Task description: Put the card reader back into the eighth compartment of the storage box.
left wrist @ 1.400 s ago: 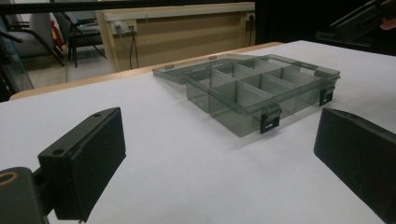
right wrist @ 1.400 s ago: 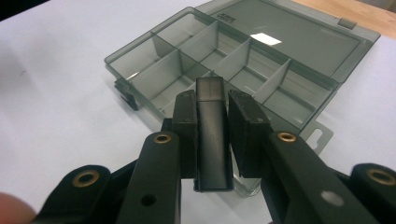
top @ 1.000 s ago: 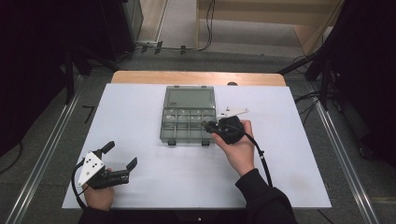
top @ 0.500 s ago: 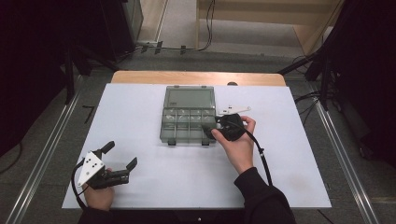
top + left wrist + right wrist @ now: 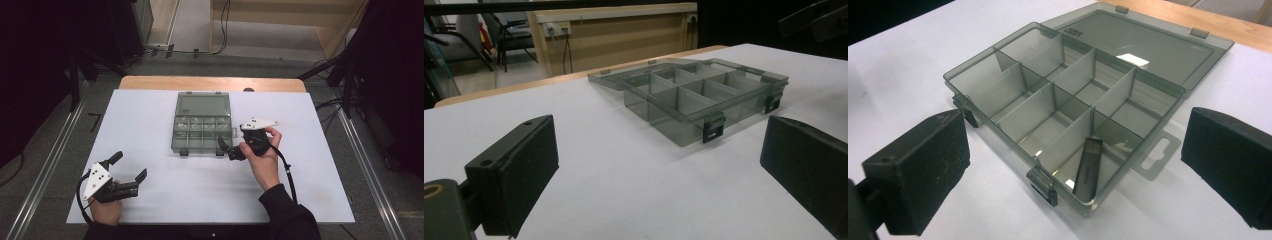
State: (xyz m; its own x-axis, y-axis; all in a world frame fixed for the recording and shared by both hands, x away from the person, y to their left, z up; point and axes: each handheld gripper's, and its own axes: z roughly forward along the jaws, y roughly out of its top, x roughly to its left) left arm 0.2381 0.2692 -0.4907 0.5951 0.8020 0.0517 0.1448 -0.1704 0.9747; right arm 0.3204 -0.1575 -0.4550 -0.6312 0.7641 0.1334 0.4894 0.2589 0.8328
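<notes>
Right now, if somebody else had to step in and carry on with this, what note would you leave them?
Right tool: its jaws have just been opening, nothing between them; it sits at the near right corner of the organiser box.
Left tool: open, holding nothing, resting near the table's front left.
Box: lid folded back flat.
Done: a dark stick lies in the compartment nearest the right tool.
Left: other compartments look unfilled; the lid is not closed. No more items in sight on the table.

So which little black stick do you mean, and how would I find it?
Find the clear grey box on the white table, lid open flat. The black stick lies in the front corner pocket nearest the box's hanging tab. The other pockets look empty.
</notes>
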